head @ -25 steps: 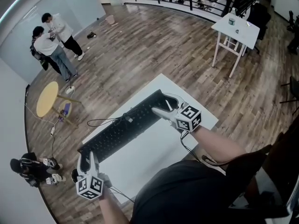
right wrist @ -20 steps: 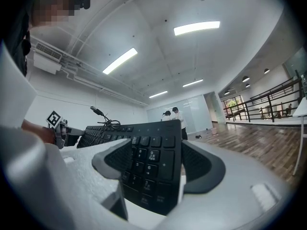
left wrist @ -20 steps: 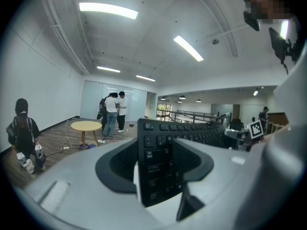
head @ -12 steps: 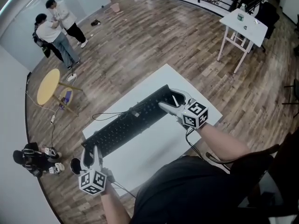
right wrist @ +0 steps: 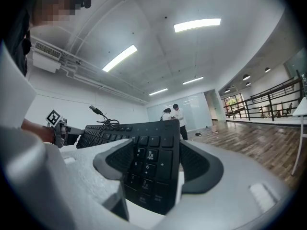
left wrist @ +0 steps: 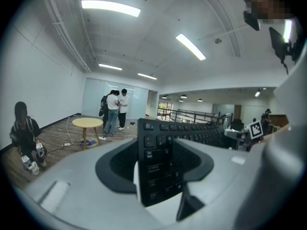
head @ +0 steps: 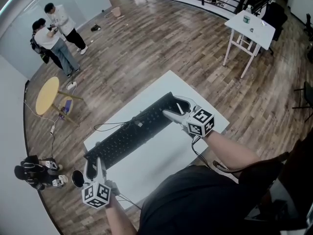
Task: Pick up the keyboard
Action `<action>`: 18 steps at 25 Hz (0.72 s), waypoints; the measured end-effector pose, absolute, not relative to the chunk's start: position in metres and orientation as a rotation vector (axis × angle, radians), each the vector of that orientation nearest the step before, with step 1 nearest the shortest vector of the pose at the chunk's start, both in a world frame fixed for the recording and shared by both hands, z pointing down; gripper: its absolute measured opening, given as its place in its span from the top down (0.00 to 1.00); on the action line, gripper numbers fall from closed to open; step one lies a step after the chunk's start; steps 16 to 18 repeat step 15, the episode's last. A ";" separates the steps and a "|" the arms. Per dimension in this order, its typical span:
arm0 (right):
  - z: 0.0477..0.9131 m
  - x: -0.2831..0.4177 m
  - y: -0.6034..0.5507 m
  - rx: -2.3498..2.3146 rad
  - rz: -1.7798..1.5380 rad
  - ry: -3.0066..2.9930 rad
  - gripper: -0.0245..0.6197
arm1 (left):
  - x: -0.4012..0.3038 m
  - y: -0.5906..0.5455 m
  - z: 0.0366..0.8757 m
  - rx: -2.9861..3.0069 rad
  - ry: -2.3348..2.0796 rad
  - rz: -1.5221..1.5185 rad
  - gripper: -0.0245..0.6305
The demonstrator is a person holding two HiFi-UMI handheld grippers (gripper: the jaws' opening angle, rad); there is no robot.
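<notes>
A long black keyboard (head: pixel 132 133) lies slantwise on the white table (head: pixel 161 155). My left gripper (head: pixel 93 164) straddles its near left end, and in the left gripper view both pads (left wrist: pixel 122 164) rest against the keyboard (left wrist: pixel 158 147) between them. My right gripper (head: pixel 173 109) straddles the far right end. Its jaws have just been closing with the keyboard (right wrist: pixel 151 159) between them, and a thin strip of table still shows beside the right pad (right wrist: pixel 199 169). The keyboard's underside is hidden.
A thin black cable (head: pixel 112 127) loops off the keyboard's far edge. On the wooden floor stand a small round yellow table (head: pixel 46 93), two people (head: pixel 54 33), a crouching person (head: pixel 34 173) and a second white table (head: pixel 252 26). A railing runs along the back.
The head view has shifted a little. Both grippers stay at the keyboard's two ends, and the keyboard lies where it was on the table.
</notes>
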State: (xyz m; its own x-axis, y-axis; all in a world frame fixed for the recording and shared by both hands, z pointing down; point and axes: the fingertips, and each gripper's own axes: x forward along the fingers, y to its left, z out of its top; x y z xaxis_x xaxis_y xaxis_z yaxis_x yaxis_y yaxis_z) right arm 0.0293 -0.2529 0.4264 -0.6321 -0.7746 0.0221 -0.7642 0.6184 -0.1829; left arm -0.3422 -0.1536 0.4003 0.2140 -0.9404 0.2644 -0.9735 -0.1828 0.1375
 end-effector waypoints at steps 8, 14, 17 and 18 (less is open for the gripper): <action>0.433 0.034 -0.246 -1.330 -0.273 2.778 0.50 | -0.338 -0.149 0.410 2.216 -1.788 0.166 0.63; 0.440 0.032 -0.239 -1.331 -0.294 2.781 0.50 | -0.340 -0.140 0.420 2.199 -1.779 0.168 0.63; 0.442 0.031 -0.237 -1.329 -0.298 2.783 0.50 | -0.341 -0.138 0.422 2.195 -1.779 0.169 0.63; 0.442 0.031 -0.237 -1.329 -0.298 2.783 0.50 | -0.341 -0.138 0.422 2.195 -1.779 0.169 0.63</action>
